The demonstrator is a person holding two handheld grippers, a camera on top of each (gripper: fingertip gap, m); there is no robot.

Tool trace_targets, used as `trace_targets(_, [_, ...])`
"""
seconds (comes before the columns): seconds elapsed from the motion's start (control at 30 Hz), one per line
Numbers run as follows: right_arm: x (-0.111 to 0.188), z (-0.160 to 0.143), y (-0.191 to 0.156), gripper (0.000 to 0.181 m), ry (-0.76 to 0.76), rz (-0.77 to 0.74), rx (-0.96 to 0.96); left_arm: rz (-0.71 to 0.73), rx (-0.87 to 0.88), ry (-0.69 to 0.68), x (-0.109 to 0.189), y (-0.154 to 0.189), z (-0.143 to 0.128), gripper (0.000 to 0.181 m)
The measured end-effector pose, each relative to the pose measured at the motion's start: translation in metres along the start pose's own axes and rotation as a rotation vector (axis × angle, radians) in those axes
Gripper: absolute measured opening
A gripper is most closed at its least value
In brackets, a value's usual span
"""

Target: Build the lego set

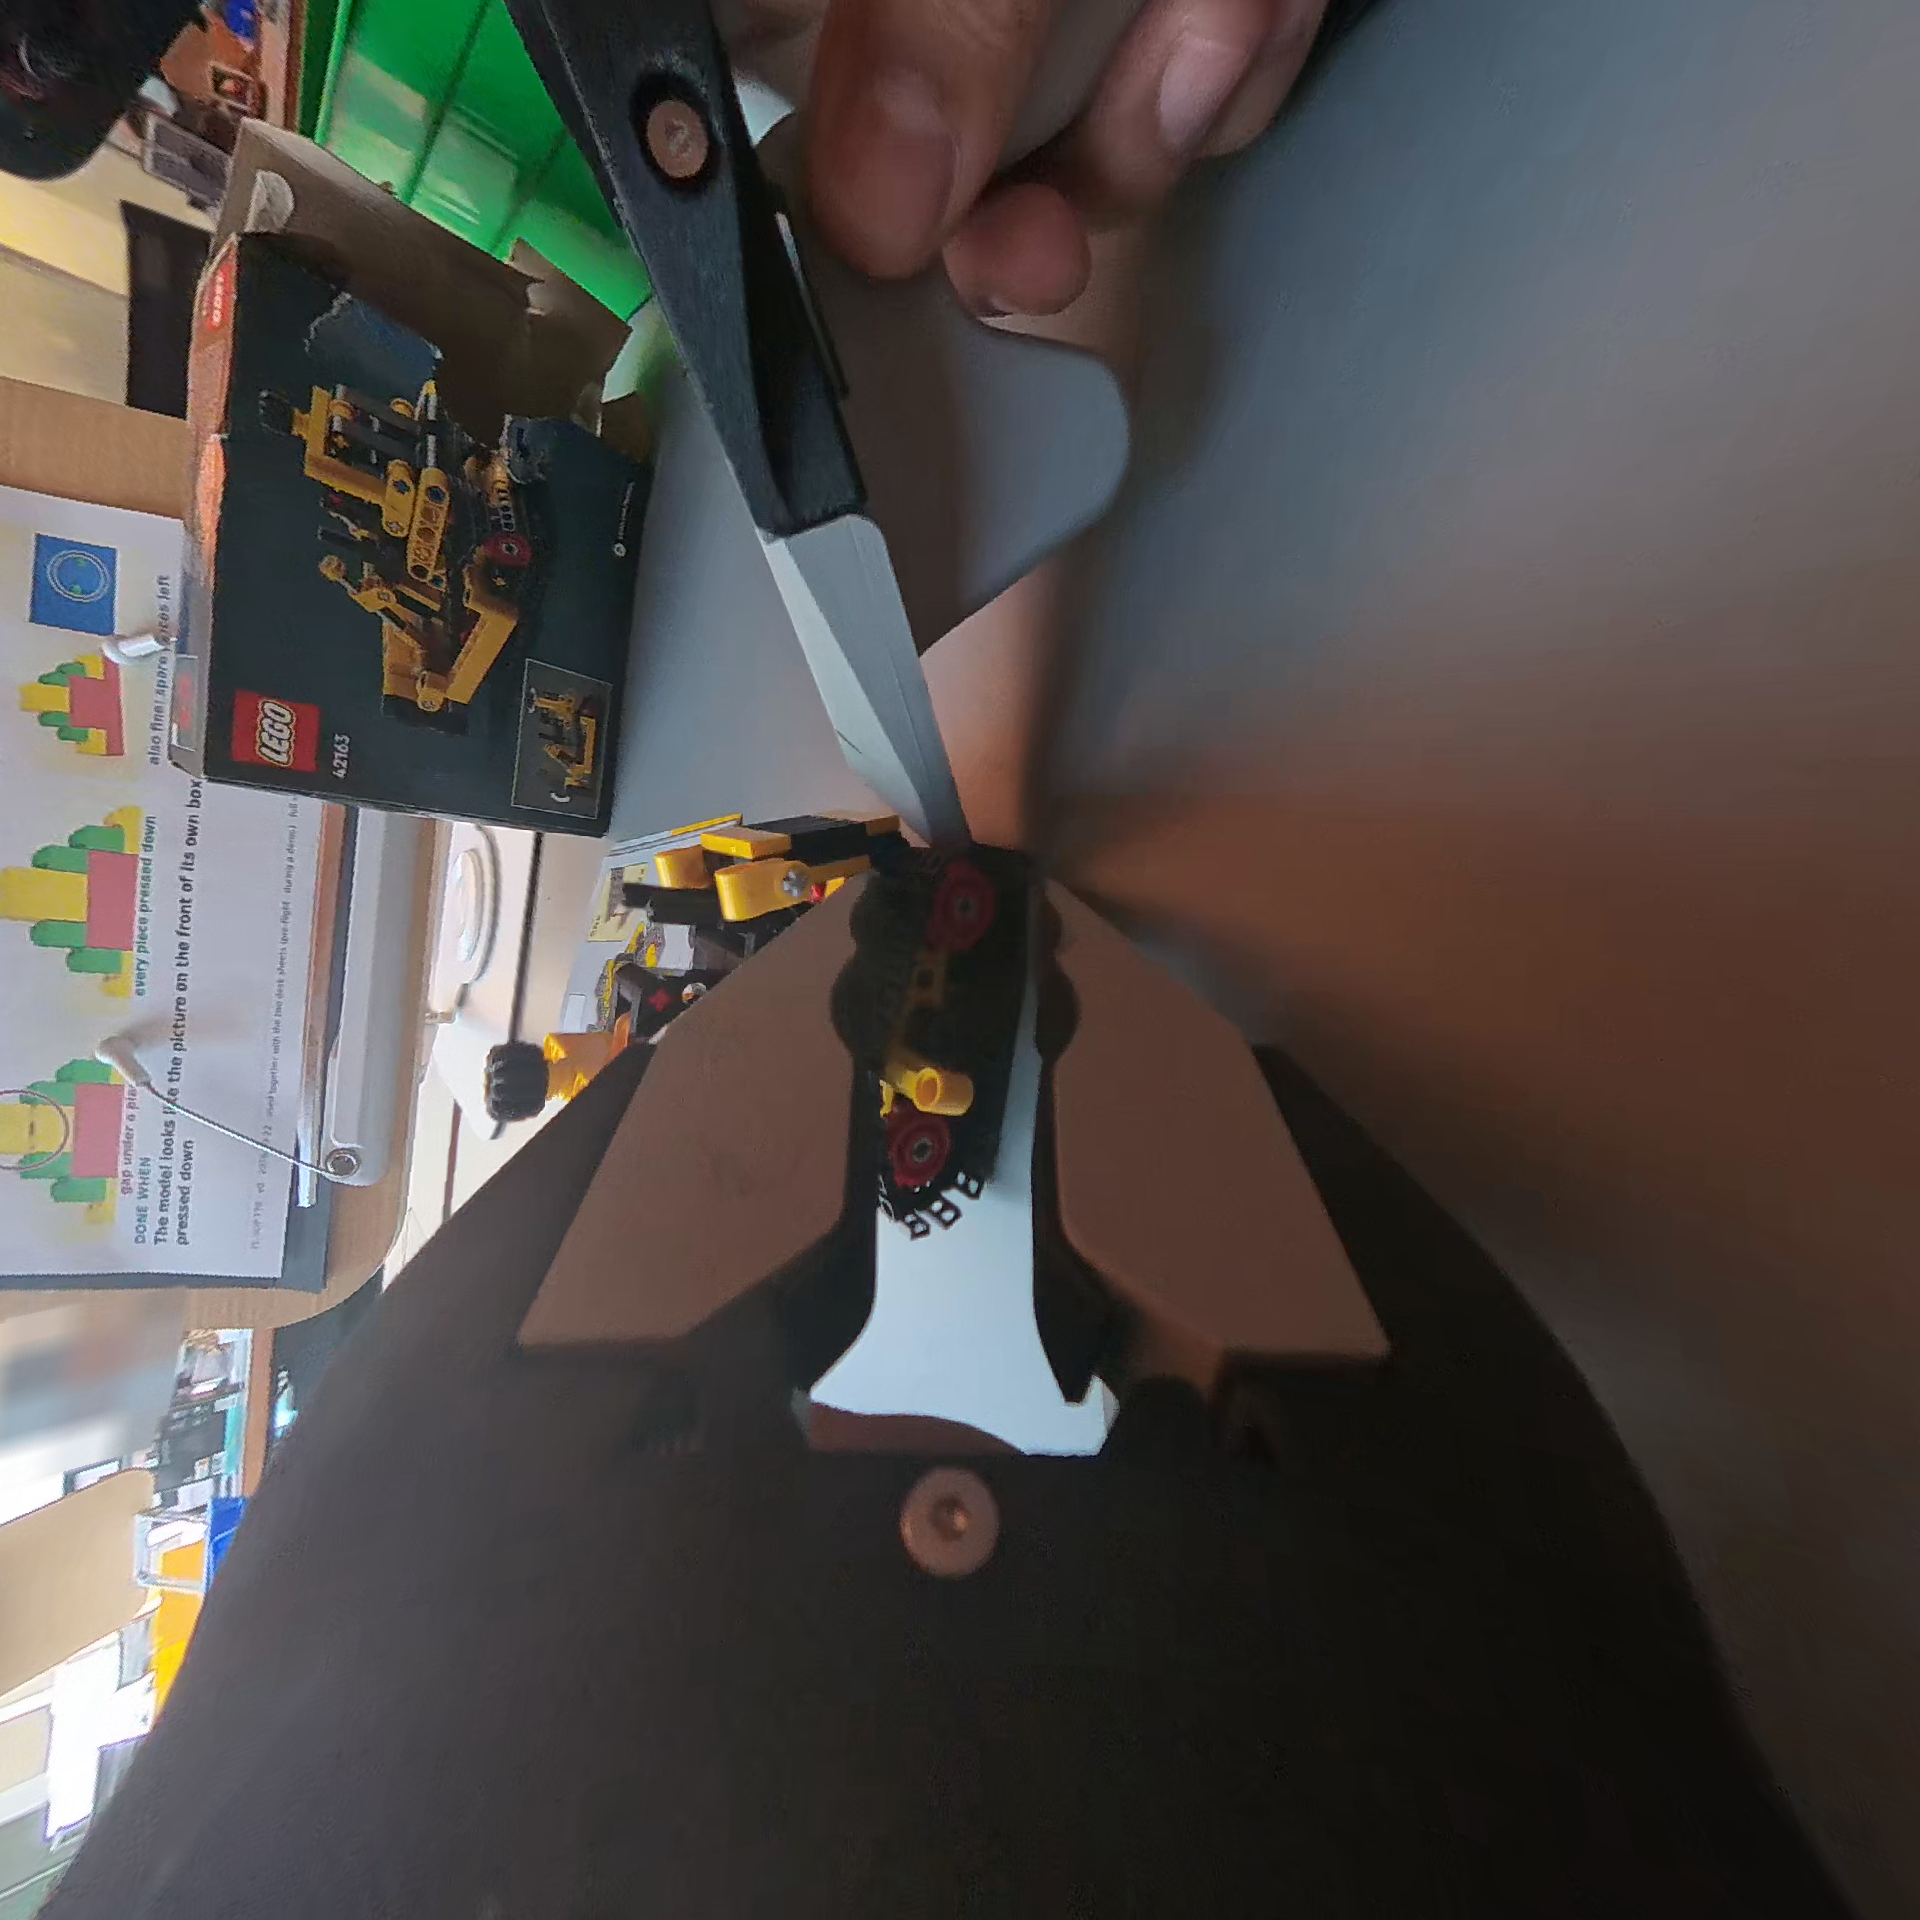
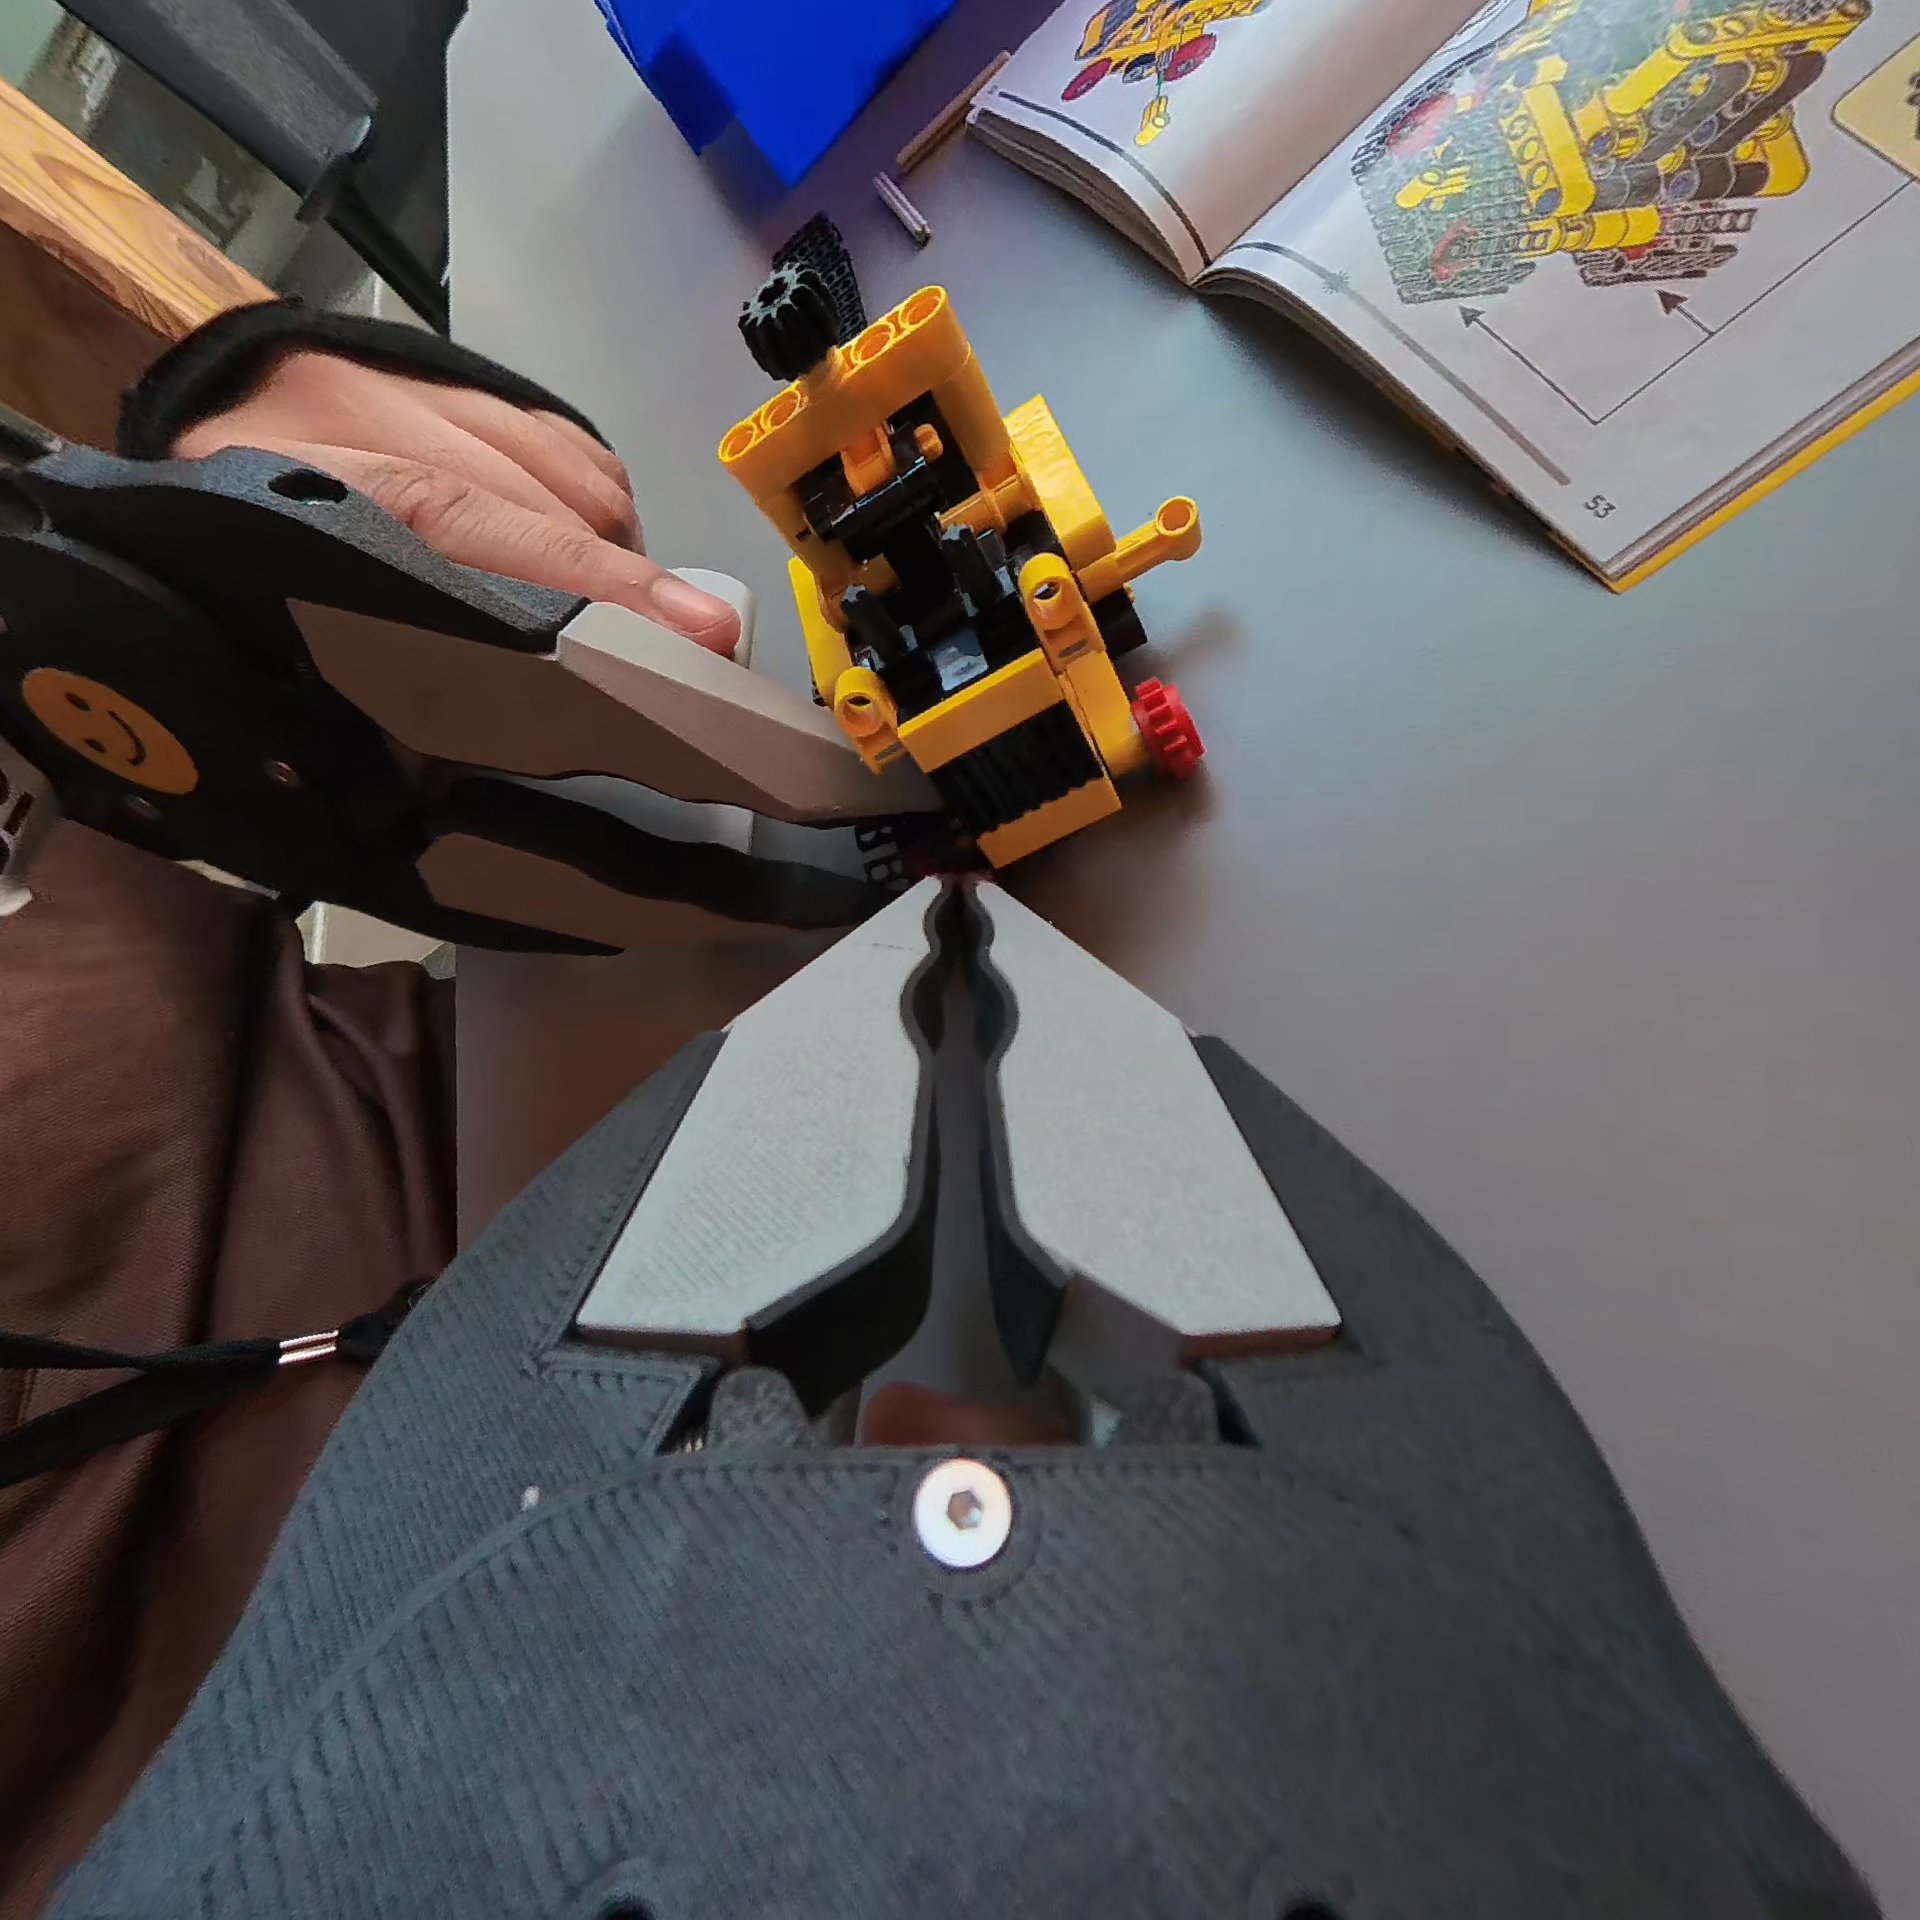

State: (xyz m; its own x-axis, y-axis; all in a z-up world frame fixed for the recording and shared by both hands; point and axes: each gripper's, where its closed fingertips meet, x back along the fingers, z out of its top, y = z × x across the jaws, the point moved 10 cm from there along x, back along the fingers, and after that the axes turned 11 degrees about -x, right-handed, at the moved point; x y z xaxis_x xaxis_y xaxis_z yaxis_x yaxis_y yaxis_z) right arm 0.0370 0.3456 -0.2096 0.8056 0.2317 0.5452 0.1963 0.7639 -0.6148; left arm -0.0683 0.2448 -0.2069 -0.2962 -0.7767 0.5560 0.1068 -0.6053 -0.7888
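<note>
A yellow and black bulldozer model [image 2: 987, 582] stands on the grey table [image 2: 1455, 1039]. Its black track [image 1: 935, 997] runs over two red sprockets [image 1: 961, 906], and loose links hang at one end [image 1: 935, 1205]. My left gripper [image 1: 951, 883] straddles this track and is shut on it; it enters the right wrist view from the left [image 2: 894, 847]. My right gripper [image 2: 956, 883] is shut, and its tips pinch the track by the model's near corner. One of its grey fingers [image 1: 873, 644] reaches down onto the track in the left wrist view.
An open instruction booklet [image 2: 1455, 260] lies at the far right, with a blue bin [image 2: 779, 73] and two small rods [image 2: 902, 208] beyond the model. The set's box [image 1: 416, 582] and a printed sheet [image 1: 94, 883] stand behind. A hand [image 2: 468, 488] holds the left gripper. Less than 4 cm separates the two grippers' tips.
</note>
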Motion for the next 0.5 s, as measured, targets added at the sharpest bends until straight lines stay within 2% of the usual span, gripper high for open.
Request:
trace_targets(0.17, [0.0013,0.0001,0.0026,0.000,0.008,0.002,-0.030,0.049,-0.005,-0.011,-0.0026,0.0028,0.0040,0.028])
trace_targets(0.5, [0.0069,-0.0016,0.0102,0.000,0.011,0.071,-0.137,0.094,-0.044,-0.024,-0.0052,0.0066,0.0049,0.022])
